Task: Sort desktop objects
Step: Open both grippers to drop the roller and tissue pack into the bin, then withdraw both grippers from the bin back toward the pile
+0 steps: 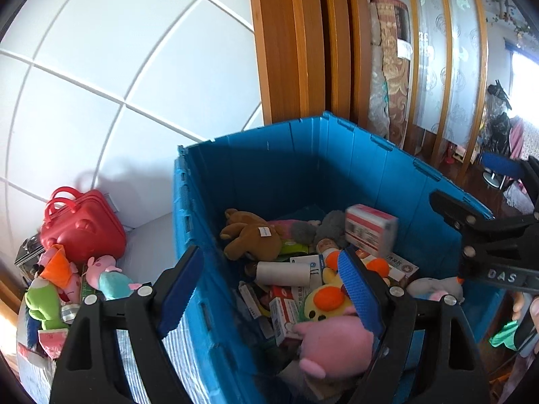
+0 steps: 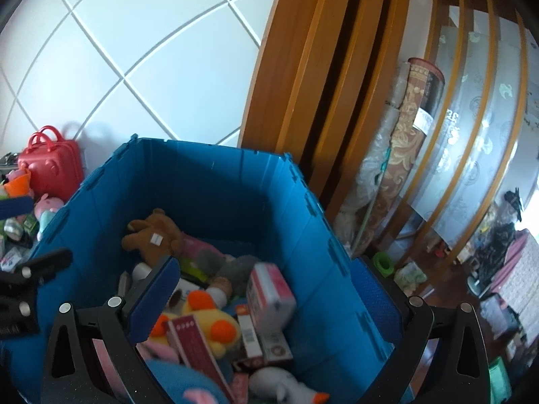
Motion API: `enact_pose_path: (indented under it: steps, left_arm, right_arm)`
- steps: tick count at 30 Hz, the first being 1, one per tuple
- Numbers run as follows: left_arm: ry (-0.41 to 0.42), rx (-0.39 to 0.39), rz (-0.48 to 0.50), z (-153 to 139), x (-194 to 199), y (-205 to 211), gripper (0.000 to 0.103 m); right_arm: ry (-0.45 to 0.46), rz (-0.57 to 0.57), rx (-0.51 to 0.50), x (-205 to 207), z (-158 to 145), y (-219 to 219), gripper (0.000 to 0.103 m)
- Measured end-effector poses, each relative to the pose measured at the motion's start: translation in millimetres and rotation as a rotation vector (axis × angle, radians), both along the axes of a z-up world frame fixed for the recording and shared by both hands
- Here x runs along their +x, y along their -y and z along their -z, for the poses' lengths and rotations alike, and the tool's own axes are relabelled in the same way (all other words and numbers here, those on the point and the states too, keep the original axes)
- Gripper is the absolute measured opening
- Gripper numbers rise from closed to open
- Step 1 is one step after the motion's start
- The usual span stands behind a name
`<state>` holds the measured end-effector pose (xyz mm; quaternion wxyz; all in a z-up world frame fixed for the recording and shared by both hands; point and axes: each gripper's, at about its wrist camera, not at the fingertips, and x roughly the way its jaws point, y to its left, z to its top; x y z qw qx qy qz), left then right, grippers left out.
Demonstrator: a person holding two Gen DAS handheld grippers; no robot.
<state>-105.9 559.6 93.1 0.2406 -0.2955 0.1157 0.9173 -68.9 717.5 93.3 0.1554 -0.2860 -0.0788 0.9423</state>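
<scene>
A blue plastic crate [image 1: 353, 168] [image 2: 209, 181] holds several plush toys and small boxes. A pink-and-white box [image 1: 370, 230] [image 2: 269, 289] is blurred, in the air just above the pile. A brown plush bear [image 1: 249, 235] [image 2: 151, 235], a yellow duck plush [image 1: 325, 298] [image 2: 209, 323] and a pink plush [image 1: 333, 346] lie inside. My left gripper [image 1: 269, 289] is open and empty, straddling the crate's left wall. My right gripper [image 2: 269, 306] is open and empty over the crate; it also shows in the left wrist view [image 1: 478, 229].
A red toy suitcase [image 1: 81, 225] [image 2: 50, 165] stands left of the crate by the white tiled wall. Plush toys, a pink pig [image 1: 111, 274] and a green one [image 1: 42, 303], lie on the striped cloth there. A wooden door frame [image 1: 296, 43] and a rolled rug [image 2: 407, 141] stand behind.
</scene>
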Motion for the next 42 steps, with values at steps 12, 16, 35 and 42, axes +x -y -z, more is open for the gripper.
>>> enact_pose_path:
  steps: [12,16,35,42]
  left_arm:
    - [-0.115,0.109,-0.115,-1,58,98,0.083]
    - [-0.107,0.13,-0.189,13,59,142,0.083]
    - [0.023,0.101,-0.581,92,24,412,0.083]
    - [0.094,0.072,-0.684,124,5,520,0.083]
  right_arm:
    - [-0.161,-0.105,-0.132,68,-3,57,0.103]
    - [-0.18,-0.168,-0.173,69,-2,89,0.103]
    - [-0.074,-0.474,-0.253,1,27,308,0.103]
    - [0.058,-0.481,-0.261,-40,67,389,0.103]
